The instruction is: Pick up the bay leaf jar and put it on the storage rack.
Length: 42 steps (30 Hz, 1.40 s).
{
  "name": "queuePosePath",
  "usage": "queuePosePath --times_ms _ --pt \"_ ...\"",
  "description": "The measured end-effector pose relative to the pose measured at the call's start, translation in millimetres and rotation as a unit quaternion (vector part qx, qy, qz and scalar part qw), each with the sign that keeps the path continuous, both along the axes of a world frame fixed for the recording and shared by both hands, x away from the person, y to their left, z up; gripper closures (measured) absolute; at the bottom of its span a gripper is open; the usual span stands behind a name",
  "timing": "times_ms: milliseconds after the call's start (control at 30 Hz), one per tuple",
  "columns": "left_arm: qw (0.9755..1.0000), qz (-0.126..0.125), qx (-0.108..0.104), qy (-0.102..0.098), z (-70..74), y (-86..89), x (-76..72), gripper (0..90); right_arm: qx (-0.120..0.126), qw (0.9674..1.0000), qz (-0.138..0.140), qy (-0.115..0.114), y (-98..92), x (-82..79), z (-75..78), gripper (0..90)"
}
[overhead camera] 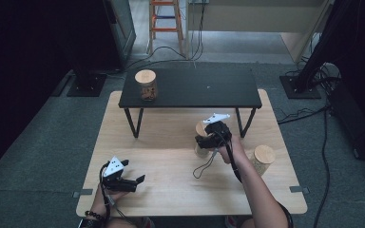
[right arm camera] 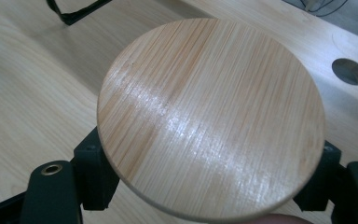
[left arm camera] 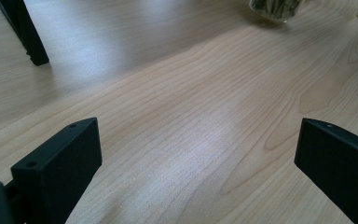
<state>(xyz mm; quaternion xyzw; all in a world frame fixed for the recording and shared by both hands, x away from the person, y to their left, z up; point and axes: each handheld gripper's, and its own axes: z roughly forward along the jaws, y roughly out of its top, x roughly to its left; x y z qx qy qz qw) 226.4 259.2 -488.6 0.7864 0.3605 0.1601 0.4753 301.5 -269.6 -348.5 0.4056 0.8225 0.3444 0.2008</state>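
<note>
Jar (overhead camera: 201, 142) near the middle of the counter (overhead camera: 171, 156) is clamped below its wooden lid (right arm camera: 209, 121) by my right tongs (overhead camera: 203, 140), while my left tongs (overhead camera: 135, 182) rest wide open and empty, so next comes a steady lift, probably toward the black shelf (overhead camera: 195, 90).

Grey carpet floor (overhead camera: 43, 142); orange stepladder (overhead camera: 165, 21); dark curtains (overhead camera: 24, 47)

Jar (overhead camera: 146, 85) on black shelf (overhead camera: 190, 89); another jar (overhead camera: 262, 159) on wooden table (overhead camera: 171, 161)
</note>
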Motion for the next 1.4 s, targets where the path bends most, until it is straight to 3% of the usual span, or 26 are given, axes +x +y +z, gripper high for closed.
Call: queuePosePath --times_ms 300,600,1000,1400 --pt "1.0 0.0 0.001 0.0 0.1 -0.2 0.0 0.7 -0.01 0.9993 0.031 -0.021 1.0 -14.2 36.8 25.2" --pt "1.0 -0.001 -0.002 -0.001 -0.6 0.4 -0.2 0.7 -0.014 0.9976 0.064 -0.025 4.9 -15.8 64.7 25.2" --pt "1.0 -0.003 -0.005 -0.002 -1.0 1.9 -0.3 0.7 -0.006 0.9959 0.083 -0.036 3.5 -15.3 97.0 25.3" --pt "1.0 -0.003 -0.004 -0.003 -1.0 2.4 -0.5 0.6 -0.004 0.9953 0.083 -0.05 2.9 -9.4 130.8 25.2"
